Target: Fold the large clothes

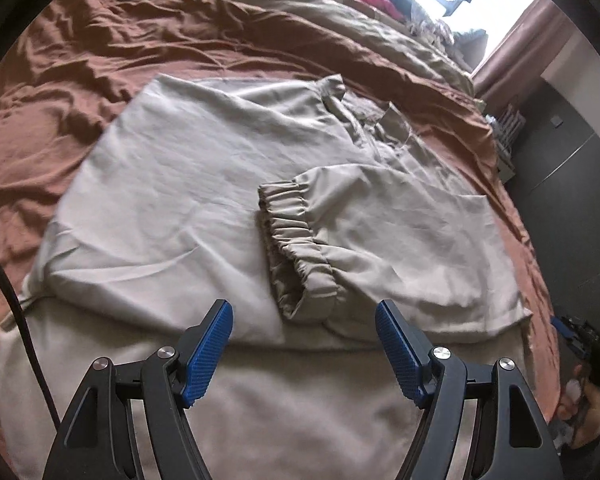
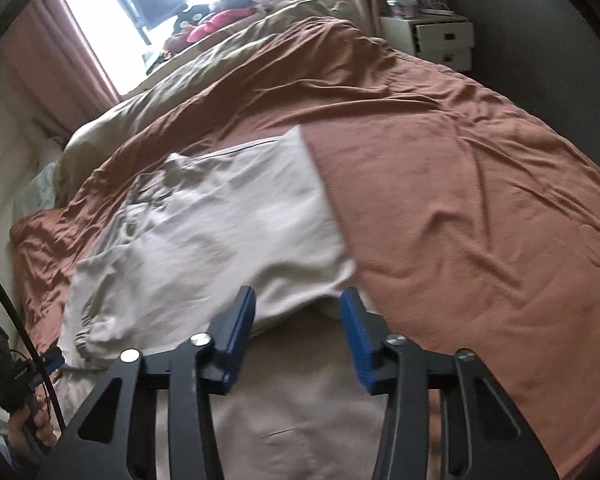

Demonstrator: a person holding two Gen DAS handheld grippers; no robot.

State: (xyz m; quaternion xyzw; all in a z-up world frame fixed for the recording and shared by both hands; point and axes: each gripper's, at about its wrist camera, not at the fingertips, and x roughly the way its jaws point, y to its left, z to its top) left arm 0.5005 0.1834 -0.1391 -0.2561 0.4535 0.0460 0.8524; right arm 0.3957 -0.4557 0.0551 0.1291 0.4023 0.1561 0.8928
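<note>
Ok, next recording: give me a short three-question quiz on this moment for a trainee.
1. True or false: the left gripper is clamped on cloth.
2. Which part of the beige jacket lies folded across its body? A) the hood B) the sleeve with the elastic cuff C) a belt
3. What colour is the bedspread under the jacket?

Key: 1 false, both grippers are open and empty, the right gripper too; 2 B; 3 rust brown.

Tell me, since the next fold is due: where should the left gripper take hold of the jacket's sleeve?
Probably at the elastic cuff: the sleeve lies flat across the jacket, and only its gathered, raised end gives a ridge to pinch. Come from the near side, the open left gripper straddling the cuff's near corner.
</note>
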